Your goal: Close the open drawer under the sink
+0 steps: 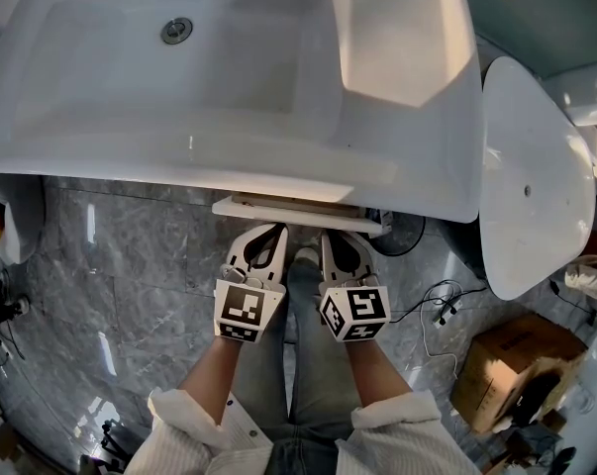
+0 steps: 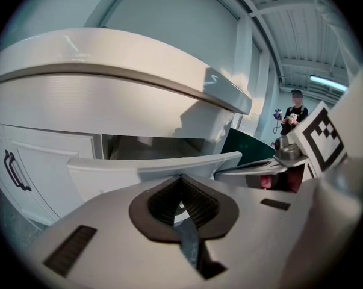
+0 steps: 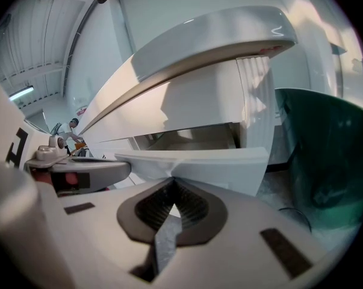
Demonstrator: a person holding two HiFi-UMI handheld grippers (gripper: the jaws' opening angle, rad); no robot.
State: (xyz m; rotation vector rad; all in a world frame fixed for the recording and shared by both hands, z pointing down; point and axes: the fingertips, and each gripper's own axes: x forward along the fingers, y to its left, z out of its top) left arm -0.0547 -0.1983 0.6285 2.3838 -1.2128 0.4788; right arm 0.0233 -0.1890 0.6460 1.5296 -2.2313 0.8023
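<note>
Drawer [image 1: 298,209] noted partly pulled out under the front edge of the sink [image 1: 229,156]. Left gripper [image 1: 274,236] and right gripper [image 1: 330,237] are held side by side below the sink. The jaws of both are closed tip to tip with nothing gripped, tips right at the drawer front; contact cannot be confirmed. Pressure is best applied evenly through both tips, square to the front, so the drawer is not skewed.

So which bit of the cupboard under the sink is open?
The drawer, sticking out just below the sink. The cabinet door beside it, with the dark handle, is shut.
</note>
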